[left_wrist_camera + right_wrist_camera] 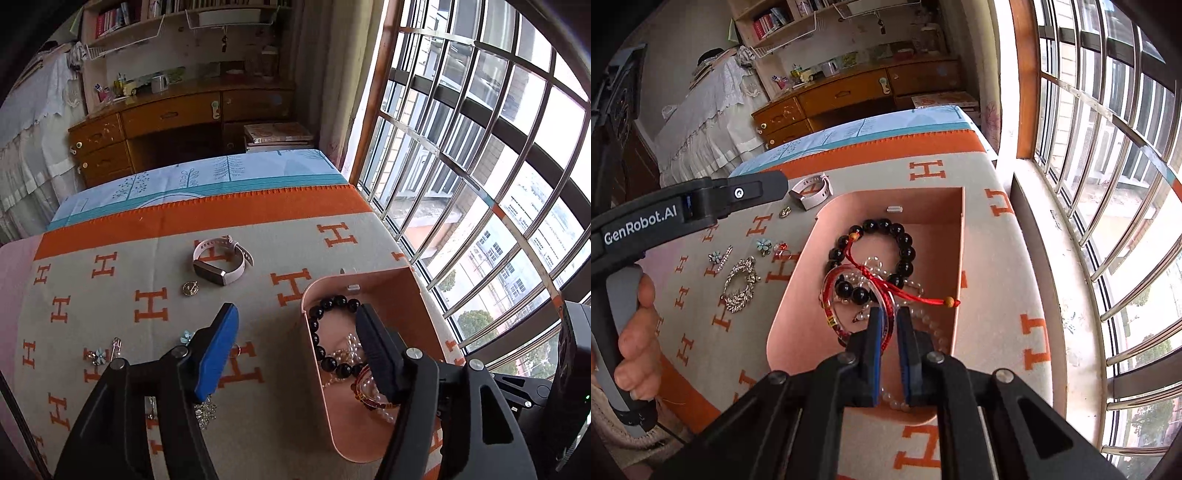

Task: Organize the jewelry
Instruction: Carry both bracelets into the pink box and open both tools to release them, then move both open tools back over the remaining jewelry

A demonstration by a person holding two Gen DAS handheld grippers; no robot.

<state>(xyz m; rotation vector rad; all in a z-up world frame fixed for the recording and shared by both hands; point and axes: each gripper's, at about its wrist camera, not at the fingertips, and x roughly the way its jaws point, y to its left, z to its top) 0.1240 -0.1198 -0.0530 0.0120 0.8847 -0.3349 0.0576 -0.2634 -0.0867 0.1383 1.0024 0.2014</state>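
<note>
Right now the pink box (961, 236) is the landmark: an open, salmon-coloured tray lying on the grey blanket (110, 236) with orange H marks, near the barred window (480, 140). Inside the box lie a black bead bracelet (905, 254), a string of pale pearls (932, 325) and a red bangle (831, 314), all tangled together, with a red cord (908, 293) ending in a small wooden bead trailing toward the box's window-side wall.

The right gripper (889, 314) reaches down into the near end of the box, its jaws almost pressed together on the red bangle's rim, the pearls running beneath them.

The left gripper (295, 328) hovers over the box's other long side with jaws spread wide and nothing between them; one finger (373, 343) hangs over the beads inside the box, the blue-padded one (221, 339) stays outside over the blanket. A hand (639, 332) grips its handle.

Outside the box, on the side away from the window, more jewelry waits on the blanket: a pink smartwatch (221, 260) beyond the box's far corner, a small gold pendant (190, 288) beside it, blue flower pieces (762, 245), a safety pin (117, 345) and a rhinestone brooch (740, 284). The left gripper's arm crosses over part of this row in the right wrist view.
</note>
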